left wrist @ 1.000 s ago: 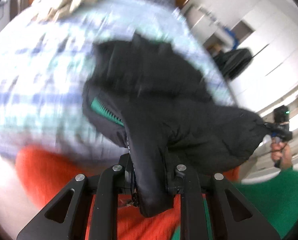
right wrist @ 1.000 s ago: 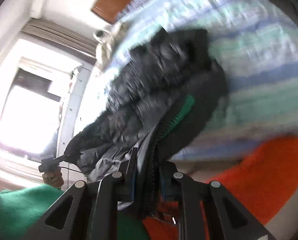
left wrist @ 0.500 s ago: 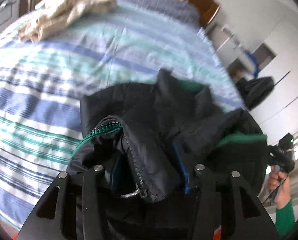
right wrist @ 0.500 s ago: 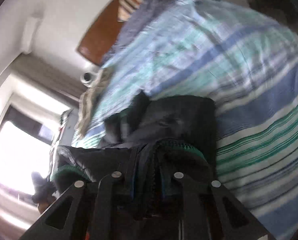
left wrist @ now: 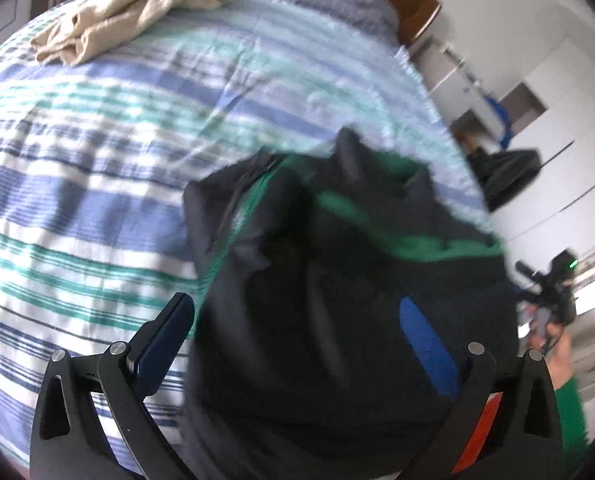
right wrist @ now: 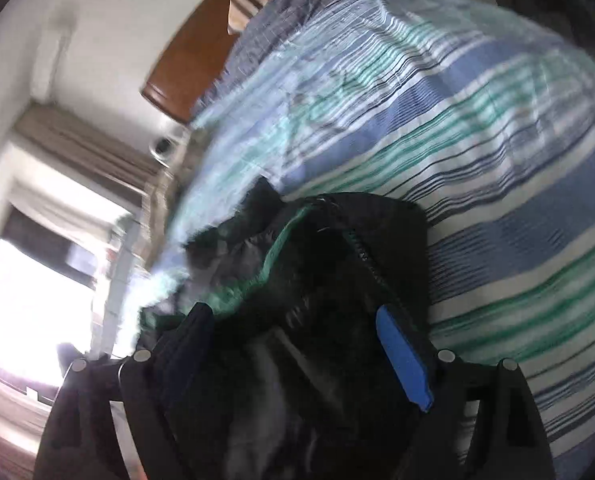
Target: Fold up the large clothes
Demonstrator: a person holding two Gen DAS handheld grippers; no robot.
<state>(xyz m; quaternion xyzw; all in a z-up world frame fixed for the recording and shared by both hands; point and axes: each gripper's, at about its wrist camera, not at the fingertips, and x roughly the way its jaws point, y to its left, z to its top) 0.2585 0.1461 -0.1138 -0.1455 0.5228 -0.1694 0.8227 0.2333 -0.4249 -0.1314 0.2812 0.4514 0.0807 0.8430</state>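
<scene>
**Jacket let go onto the bed as both tools spread apart**

Jacket (left wrist: 337, 300) in black, with its green lining and zip tape showing, lay heaped on the near part of the striped bed (left wrist: 97, 208) at this moment. Half a second before, both tools had been pinched onto bunched folds of it; a second before, it had hung between them above the bed edge. Now the fingers stood wide.

In the left wrist view, the left tool (left wrist: 301, 332) had its blue pads far apart, one clear of the cloth on the left, the other lying against the black fabric on the right, clamping nothing. In the right wrist view, the right tool (right wrist: 297, 344) was spread the same way. Its blue pad (right wrist: 401, 364) rested against the jacket's side and the dark finger on the left touched the lining edge, but the cloth sat loose between them and was not squeezed.

I took it that the garment had just been carried over and dropped, so folding proper had not begun. The jacket was crumpled, collar and lining turned out, and I judged it would need spreading flat first. The padded fabric looked slippery and bulky, likely to spring back from a fold.

Far up the bed, to the left, a beige garment (left wrist: 137, 4) lay rumpled, well apart from the jacket. The person's right hand (left wrist: 549, 340) showed at the right edge of the left view.
</scene>
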